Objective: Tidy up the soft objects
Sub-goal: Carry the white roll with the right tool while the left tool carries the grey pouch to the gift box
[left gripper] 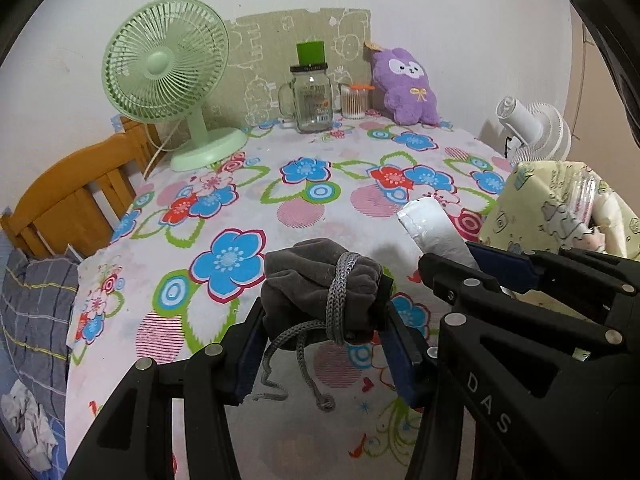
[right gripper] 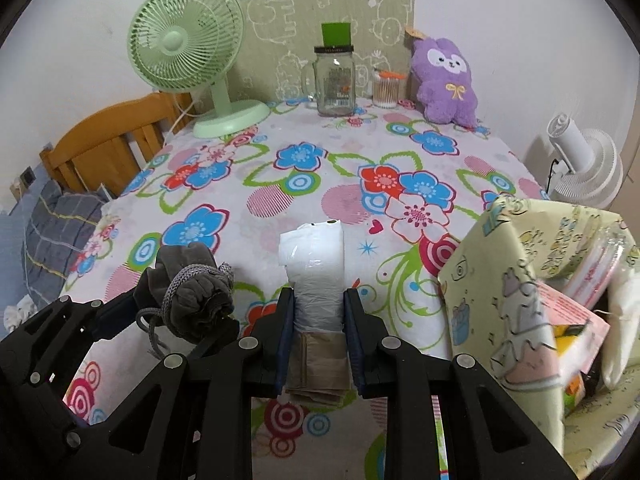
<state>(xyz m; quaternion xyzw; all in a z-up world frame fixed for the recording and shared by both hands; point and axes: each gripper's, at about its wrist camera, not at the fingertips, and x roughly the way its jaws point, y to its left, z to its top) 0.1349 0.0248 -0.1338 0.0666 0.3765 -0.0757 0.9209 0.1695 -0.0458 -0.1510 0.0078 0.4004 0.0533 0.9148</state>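
My left gripper (left gripper: 320, 320) is shut on a grey drawstring pouch (left gripper: 320, 280), held just above the flowered tablecloth (left gripper: 240, 200); its cord hangs down. The pouch also shows in the right wrist view (right gripper: 192, 296). My right gripper (right gripper: 318, 308) is shut on a white plastic-wrapped roll (right gripper: 316, 264) with brown paper at its base, held over the cloth; the roll shows in the left wrist view (left gripper: 436, 232). A purple plush toy (right gripper: 446, 80) sits upright at the table's far right. A pale yellow fabric storage box (right gripper: 520, 280) stands open at the right, with packets inside.
A green desk fan (right gripper: 192, 52) stands at the far left. A glass mug jar (right gripper: 334, 80) and a cotton-swab cup (right gripper: 386, 88) stand at the back by a cardboard panel. A white fan (right gripper: 584, 168) is off the right edge. A wooden chair (right gripper: 104, 148) is at left.
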